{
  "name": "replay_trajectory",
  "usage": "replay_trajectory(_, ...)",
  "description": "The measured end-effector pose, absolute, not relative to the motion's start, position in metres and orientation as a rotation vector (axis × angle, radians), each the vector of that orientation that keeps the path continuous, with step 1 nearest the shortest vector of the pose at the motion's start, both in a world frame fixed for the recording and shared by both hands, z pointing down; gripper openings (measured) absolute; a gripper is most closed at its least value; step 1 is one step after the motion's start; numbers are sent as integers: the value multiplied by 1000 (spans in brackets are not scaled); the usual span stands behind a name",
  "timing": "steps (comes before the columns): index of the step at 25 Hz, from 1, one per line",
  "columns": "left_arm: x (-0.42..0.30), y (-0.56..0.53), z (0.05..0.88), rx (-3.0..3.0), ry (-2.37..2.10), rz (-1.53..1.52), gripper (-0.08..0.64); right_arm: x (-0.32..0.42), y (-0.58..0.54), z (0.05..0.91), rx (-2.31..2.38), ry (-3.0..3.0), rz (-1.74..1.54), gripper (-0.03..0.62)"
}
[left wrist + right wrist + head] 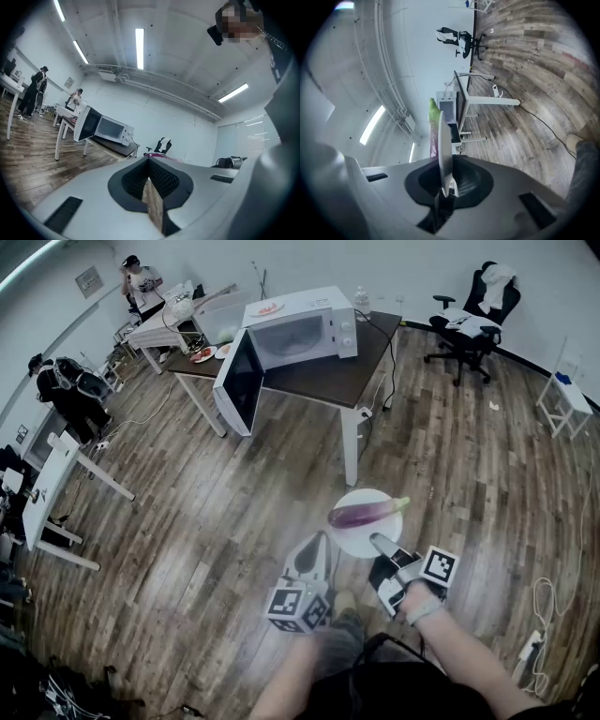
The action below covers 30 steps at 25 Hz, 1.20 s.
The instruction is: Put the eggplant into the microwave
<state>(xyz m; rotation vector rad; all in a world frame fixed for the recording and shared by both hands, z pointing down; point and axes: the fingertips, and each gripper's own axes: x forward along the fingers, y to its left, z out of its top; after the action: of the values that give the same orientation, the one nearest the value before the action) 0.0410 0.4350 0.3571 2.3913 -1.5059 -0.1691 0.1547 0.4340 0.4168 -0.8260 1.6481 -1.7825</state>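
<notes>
A purple eggplant with a green stem lies on a white plate held above the wooden floor. My right gripper is shut on the plate's near rim; in the right gripper view the plate shows edge-on between the jaws, with the eggplant beside it. My left gripper is shut and holds nothing, just left of the plate. The white microwave stands on a dark table ahead with its door swung open. The left gripper view shows the microwave far off.
A black office chair stands at the back right, with a white stool by the right wall. White tables and two people are at the left. Cables lie on the floor at the right.
</notes>
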Motion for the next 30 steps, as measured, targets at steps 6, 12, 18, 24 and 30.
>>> replay_trajectory(6,32,380,357,2410,-1490,-171,0,142,379,415,-826,1651,-1768,23)
replay_trajectory(12,19,332,359,2410,-1472,-170,0,128,330,415,-818,1645,-1762,23)
replay_trajectory(18,6,288,362,2426,-1462,-162,0,118,286,417,-821,1657,-1739,25)
replay_trajectory(24,-3,254,365,2422,-1458,-159,0,111,248,416,-812,1645,-1731,26)
replay_trajectory(30,-5,215,367,2420,-1464,-170,0,112,209,417,-819,1648,-1738,26)
